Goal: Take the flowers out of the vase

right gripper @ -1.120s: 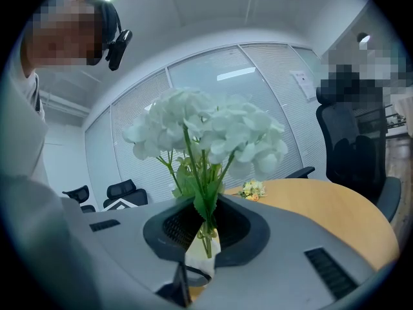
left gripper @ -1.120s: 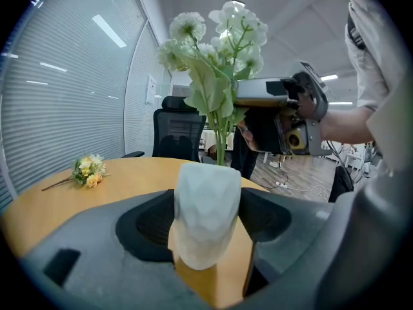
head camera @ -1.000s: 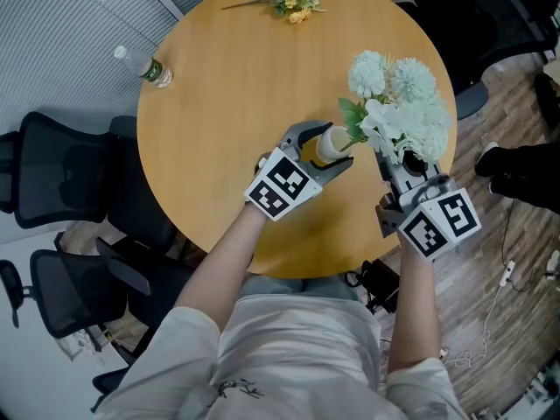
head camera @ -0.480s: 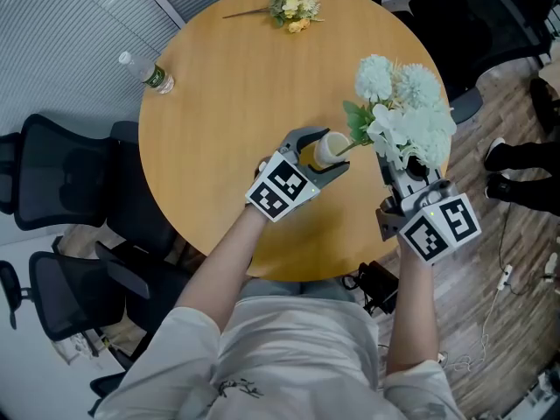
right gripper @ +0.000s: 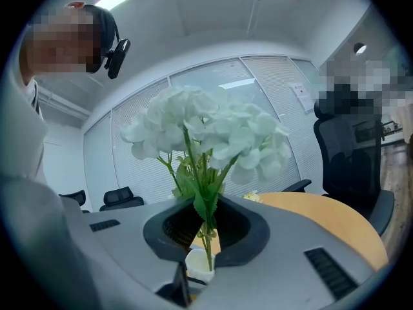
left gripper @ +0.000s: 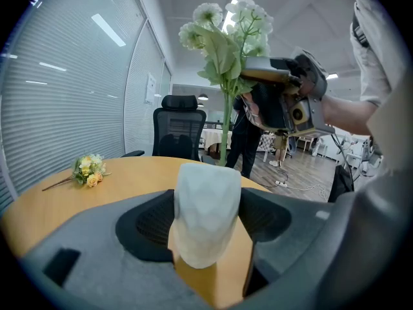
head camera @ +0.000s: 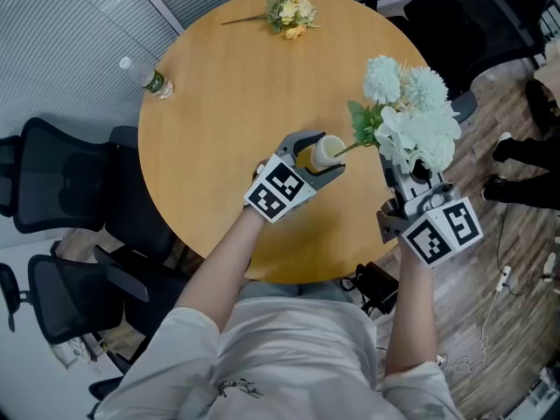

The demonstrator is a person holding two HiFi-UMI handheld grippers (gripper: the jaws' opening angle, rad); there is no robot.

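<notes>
1. So, the round wooden worktop (head camera: 227,103) is used as the base. The vase (left gripper: 206,225) is stood near the edge closest to the person, where both hands can easily reach it.
2. The white flowers (head camera: 411,121) are held up and off to the right of the vase, leaning away from it. The green stems (right gripper: 205,237) are angled back down toward the vase mouth, so the bunch looks mostly lifted. Whether the stem ends are fully out can't be told.
3. The left tongs (head camera: 322,153) are clamped on the vase body from both sides, probably so it isn't tipped or dragged up with the stems.
4. The right tongs (right gripper: 203,231) are pinched on the stems just under the leaves. That's likely so the whole bunch can be steered as one and no blooms get crushed.
5. The vase itself is kept upright on the worktop, pale and narrow.
6. A small yellow posy (head camera: 293,11) is laid at the far edge, well apart from everything and untouched.
7. A water bottle (head camera: 149,75) is left lying near the left edge, also out of the way.
</notes>
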